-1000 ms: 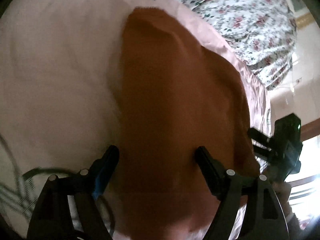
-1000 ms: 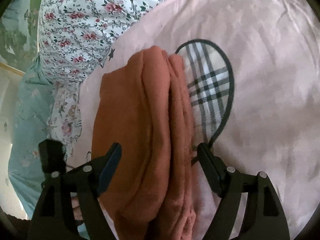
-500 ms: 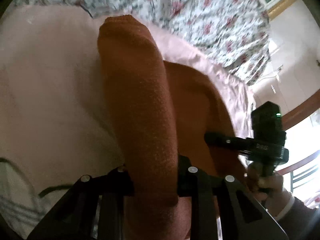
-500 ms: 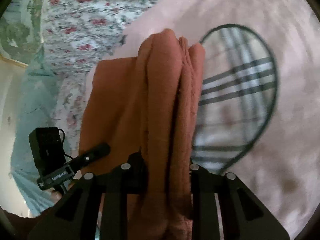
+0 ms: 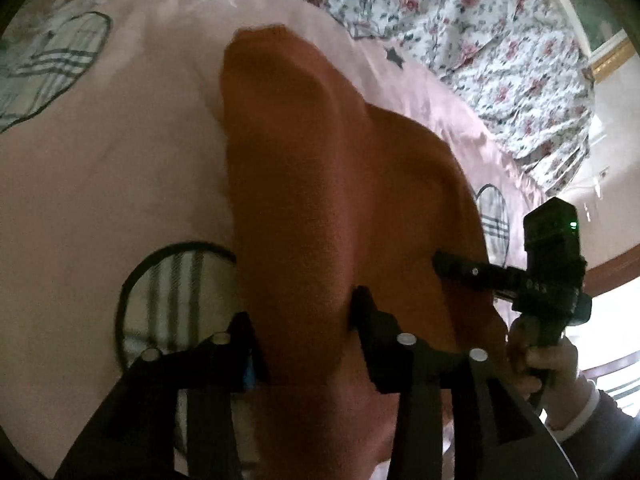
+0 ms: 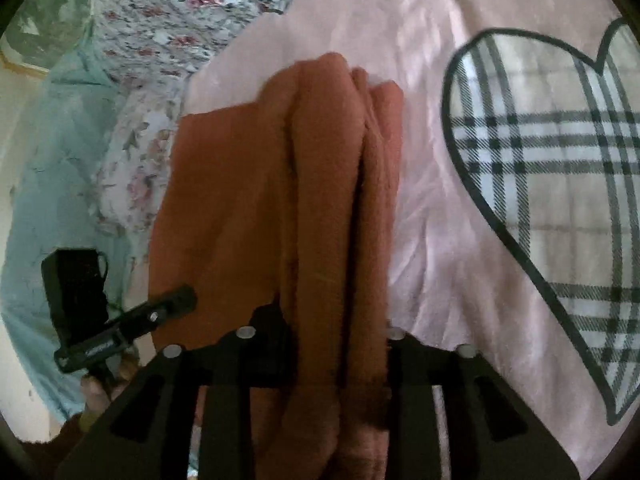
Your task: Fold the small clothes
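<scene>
Two grippers, one garment. Left to right as I hold them: my left gripper point(image 5: 304, 336) has a thick fold of the rust-orange garment point(image 5: 320, 200) between its fingers, and its jaws are easing apart; the pads still appear to press the cloth on both sides, though the nearer part is dark and blurred. My right gripper point(image 6: 336, 344) holds the opposite end, a bunch of several stacked layers point(image 6: 340, 200) standing between its fingers, jaws likewise opening, cloth still in contact.

Location: the garment is lifted at both gripped ends, its far portion draped toward the pink bedspread point(image 5: 100, 184) with checked heart patches point(image 6: 540, 184); a floral quilt point(image 5: 480, 40) lies beyond. Whether the far edge rests on the spread I cannot tell.

Handling assessment: a soft, fuzzy knit, light but bulky. It sags and rolls between the holds, so it will not keep a crease unaided. The nap should give the pads good friction; slipping is a minor risk, shedding inner layers the greater one.

Recommended hold: at the folded edges near the corners, all layers taken together.
</scene>
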Tool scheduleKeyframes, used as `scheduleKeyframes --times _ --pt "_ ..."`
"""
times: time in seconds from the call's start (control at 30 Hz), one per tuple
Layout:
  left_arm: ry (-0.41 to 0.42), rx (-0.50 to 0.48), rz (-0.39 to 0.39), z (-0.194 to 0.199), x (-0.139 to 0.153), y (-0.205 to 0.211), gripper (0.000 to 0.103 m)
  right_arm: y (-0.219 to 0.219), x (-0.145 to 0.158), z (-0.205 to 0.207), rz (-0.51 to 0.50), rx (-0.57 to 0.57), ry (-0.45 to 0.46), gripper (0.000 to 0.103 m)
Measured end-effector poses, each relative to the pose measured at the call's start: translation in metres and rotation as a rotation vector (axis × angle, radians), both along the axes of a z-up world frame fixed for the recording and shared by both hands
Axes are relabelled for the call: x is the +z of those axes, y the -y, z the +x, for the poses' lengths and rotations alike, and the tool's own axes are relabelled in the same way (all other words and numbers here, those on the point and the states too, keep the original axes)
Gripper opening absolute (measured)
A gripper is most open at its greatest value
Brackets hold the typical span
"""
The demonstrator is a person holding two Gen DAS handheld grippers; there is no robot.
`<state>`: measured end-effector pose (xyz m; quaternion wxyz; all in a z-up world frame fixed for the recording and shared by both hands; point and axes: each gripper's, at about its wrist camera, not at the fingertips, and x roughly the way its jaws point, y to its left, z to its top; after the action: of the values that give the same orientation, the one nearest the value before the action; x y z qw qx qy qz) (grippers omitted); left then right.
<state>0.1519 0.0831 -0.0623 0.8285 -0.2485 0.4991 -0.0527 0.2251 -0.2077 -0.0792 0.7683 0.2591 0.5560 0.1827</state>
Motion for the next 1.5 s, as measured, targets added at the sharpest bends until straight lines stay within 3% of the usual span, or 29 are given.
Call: scheduleKeyframes --times 0.1,0.23,0.3,0.43,0.53,0.63,0.7,0.73,0.77,0.8,0.87,0.93,1.0,1.07,1.1,1.17,1.2,1.33,1.4,1.5 --pt "0.040 0.006 0.043 -0.029 0.011 0.001 0.051 0.002 0.010 -0.009 -0.050 -0.003 -0.001 0.044" --pt "0.040 -0.011 0.075 -0.068 0.013 0.007 0.053 0.005 0.038 -0.035 -0.122 -0.004 0.052 0.049" --pt "0.039 -0.024 0.110 -0.090 0.012 0.014 0.060 0.006 0.058 -0.055 -0.152 -0.015 0.095 0.052" --pt "0.021 -0.053 0.144 -0.122 0.005 0.027 0.063 -0.007 0.086 -0.084 -0.152 0.014 0.149 0.053" --pt "0.007 -0.082 0.178 -0.137 -0.004 0.038 0.065 -0.023 0.085 -0.097 -0.174 0.073 0.139 0.053" --pt "-0.004 -0.107 0.175 -0.141 -0.015 0.046 0.066 -0.036 0.065 -0.098 -0.259 0.099 0.075 0.053" --pt "-0.013 -0.114 0.186 -0.142 -0.022 0.051 0.067 -0.042 0.056 -0.096 -0.240 0.102 0.043 0.053" --pt "-0.015 -0.113 0.200 -0.144 -0.026 0.053 0.067 -0.044 0.056 -0.095 -0.219 0.109 0.035 0.040" --pt "-0.015 -0.110 0.212 -0.140 -0.027 0.057 0.068 -0.046 0.054 -0.094 -0.191 0.121 0.021 0.017" --pt "-0.012 -0.105 0.221 -0.139 -0.029 0.058 0.068 -0.049 0.057 -0.094 -0.175 0.128 0.017 0.006" --pt "0.000 -0.090 0.239 -0.136 -0.029 0.061 0.068 -0.048 0.069 -0.093 -0.096 0.130 0.047 0.005" --pt "0.012 -0.072 0.266 -0.136 -0.029 0.063 0.068 -0.040 0.089 -0.090 0.067 0.094 0.103 0.005" --pt "0.014 -0.055 0.310 -0.133 -0.029 0.066 0.067 -0.029 0.106 -0.087 0.157 0.052 0.151 0.005" --pt "0.008 -0.025 0.370 -0.131 -0.028 0.065 0.060 -0.016 0.117 -0.084 0.197 0.010 0.182 0.005" --pt "0.006 -0.003 0.378 -0.131 -0.026 0.061 0.047 -0.014 0.118 -0.083 0.199 0.002 0.186 0.005" --pt "0.012 0.036 0.338 -0.131 -0.020 0.049 0.029 -0.013 0.116 -0.084 0.167 0.002 0.187 0.005" --pt "0.015 0.059 0.325 -0.132 -0.018 0.044 0.025 -0.013 0.112 -0.086 0.128 0.011 0.179 0.005" --pt "0.000 0.107 0.272 -0.137 -0.018 0.030 0.018 -0.014 0.084 -0.098 0.004 0.038 0.133 0.005" --pt "-0.023 0.114 0.245 -0.138 -0.024 0.026 0.016 -0.016 0.064 -0.104 -0.108 0.061 0.099 0.005" --pt "-0.041 0.133 0.202 -0.142 -0.029 0.022 0.015 -0.013 0.035 -0.107 -0.167 0.066 0.046 0.005"
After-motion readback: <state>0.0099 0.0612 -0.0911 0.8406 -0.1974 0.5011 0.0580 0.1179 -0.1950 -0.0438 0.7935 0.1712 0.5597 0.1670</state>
